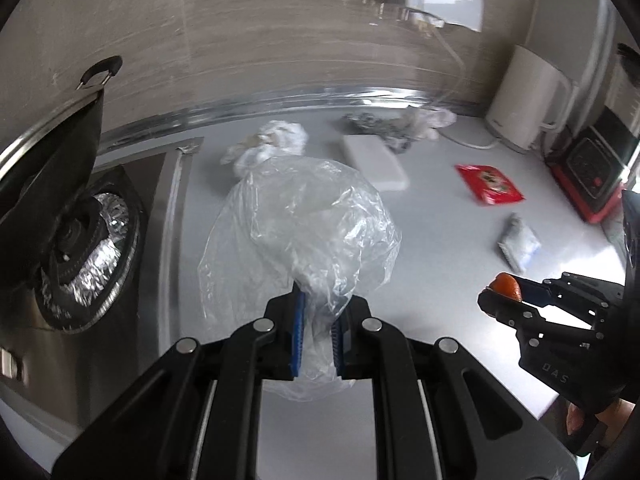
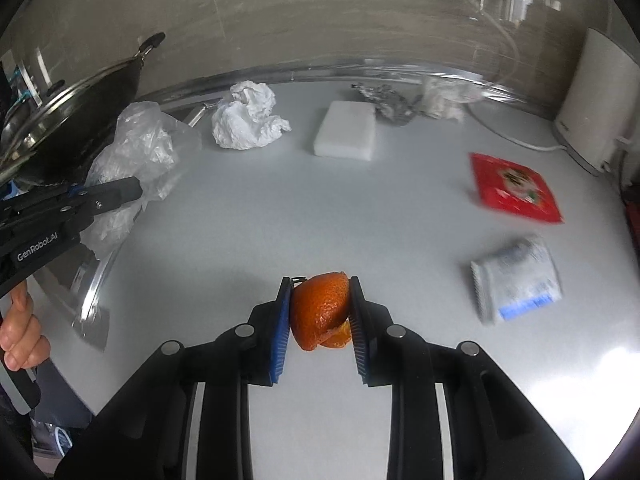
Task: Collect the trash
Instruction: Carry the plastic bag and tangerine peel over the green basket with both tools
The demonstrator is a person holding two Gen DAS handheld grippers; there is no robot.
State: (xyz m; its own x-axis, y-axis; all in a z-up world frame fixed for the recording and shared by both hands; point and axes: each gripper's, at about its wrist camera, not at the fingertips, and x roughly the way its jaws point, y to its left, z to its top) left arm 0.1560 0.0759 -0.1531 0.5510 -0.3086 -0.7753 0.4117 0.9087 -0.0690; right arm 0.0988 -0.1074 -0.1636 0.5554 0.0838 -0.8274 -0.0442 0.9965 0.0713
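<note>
Pointing steeply downward, right tool (image 2: pixel 320 312) clamps orange peel (image 2: pixel 320 310); left tool (image 1: pixel 318 312) pinches bag (image 1: pixel 300 216).

Left gripper (image 1: pixel 318 338), right gripper (image 2: pixel 320 330): matte black linkage frames, round silver pivot pins, blue ribbed pads (image 2: pixel 280 330) lining jaws. White "GenRobot.AI" lettering at nine o'clock in right wrist view.

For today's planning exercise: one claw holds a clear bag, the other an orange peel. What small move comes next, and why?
Probably carry the orange peel, clamped in the right claw, to the clear plastic bag held by the left claw, since other litter waits on the counter.
</note>
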